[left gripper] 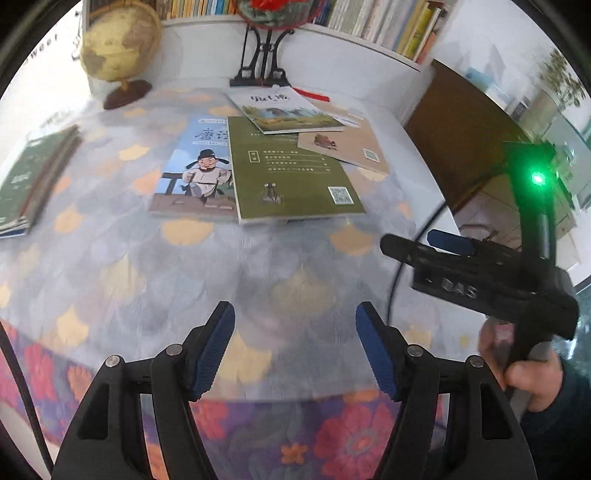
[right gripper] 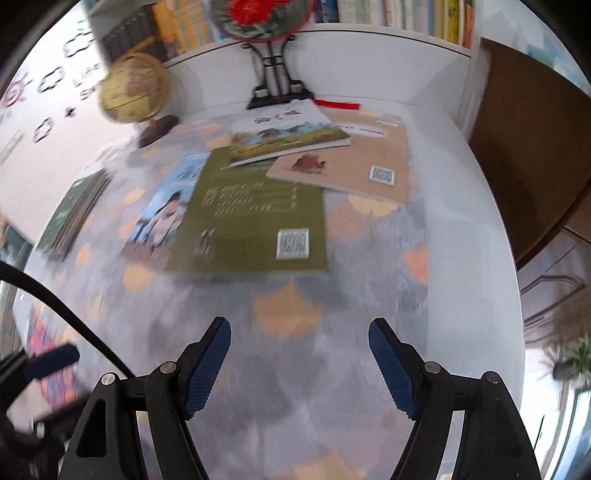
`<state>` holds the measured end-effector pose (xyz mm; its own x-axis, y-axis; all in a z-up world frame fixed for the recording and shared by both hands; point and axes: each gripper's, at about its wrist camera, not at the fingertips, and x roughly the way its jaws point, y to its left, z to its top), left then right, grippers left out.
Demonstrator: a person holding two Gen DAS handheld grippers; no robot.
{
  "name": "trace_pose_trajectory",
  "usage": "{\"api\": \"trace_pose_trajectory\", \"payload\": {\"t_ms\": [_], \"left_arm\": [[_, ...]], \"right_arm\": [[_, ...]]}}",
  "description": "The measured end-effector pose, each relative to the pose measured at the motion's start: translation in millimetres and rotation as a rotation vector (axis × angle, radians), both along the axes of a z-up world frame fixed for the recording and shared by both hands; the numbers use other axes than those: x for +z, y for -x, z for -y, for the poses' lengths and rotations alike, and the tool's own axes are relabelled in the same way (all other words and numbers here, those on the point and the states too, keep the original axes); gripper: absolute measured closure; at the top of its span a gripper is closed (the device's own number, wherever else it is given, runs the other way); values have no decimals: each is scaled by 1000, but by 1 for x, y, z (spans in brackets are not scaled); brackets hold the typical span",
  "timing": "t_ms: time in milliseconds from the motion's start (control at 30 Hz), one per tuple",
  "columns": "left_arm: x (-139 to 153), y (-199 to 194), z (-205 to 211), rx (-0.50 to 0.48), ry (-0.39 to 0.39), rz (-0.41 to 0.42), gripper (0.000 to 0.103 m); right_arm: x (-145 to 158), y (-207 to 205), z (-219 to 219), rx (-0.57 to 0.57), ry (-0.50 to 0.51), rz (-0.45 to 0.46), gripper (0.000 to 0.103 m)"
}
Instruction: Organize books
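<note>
Books lie scattered mid-tabletop [left gripper: 110, 266], on a cloth with grey and orange leaf shapes — a green book [left gripper: 291, 170] face-down with a QR code near its lower right corner, overlapping the right edge of a blue book [left gripper: 192, 173] with a cartoon figure in a white robe. Behind the green one, a landscape-cover book [left gripper: 288, 110] rests partly on it and on a tan book [left gripper: 354, 147] to the right, which also carries a QR code. Separate stack of books [left gripper: 29, 184] with a green cover on top sits well apart at the left edge. At the back: a globe [left gripper: 118, 44] on a dark base, a black ornament stand [left gripper: 264, 59] with a red tassel beside it, and a shelf of upright books [left gripper: 388, 22] above a white ledge. Left tool [left gripper: 295, 347] hovers over bare cloth near the front, blue pads apart, nothing between them. Right tool [right gripper: 299, 362] likewise apart and empty — seen from the left camera it is held in a hand [left gripper: 532, 376] off the right side of the tabletop, with a green light lit on it. Both views are motion-blurred.
</note>
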<state>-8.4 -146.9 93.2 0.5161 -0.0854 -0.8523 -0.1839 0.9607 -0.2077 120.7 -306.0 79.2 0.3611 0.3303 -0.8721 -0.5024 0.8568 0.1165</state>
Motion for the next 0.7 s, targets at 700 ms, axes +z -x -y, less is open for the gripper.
{"api": "trace_pose_trajectory", "payload": {"t_ms": [700], "left_arm": [[28,-38,58,181,-56,62,33]], "right_arm": [[49,9,79,292,-7,42,28]]}}
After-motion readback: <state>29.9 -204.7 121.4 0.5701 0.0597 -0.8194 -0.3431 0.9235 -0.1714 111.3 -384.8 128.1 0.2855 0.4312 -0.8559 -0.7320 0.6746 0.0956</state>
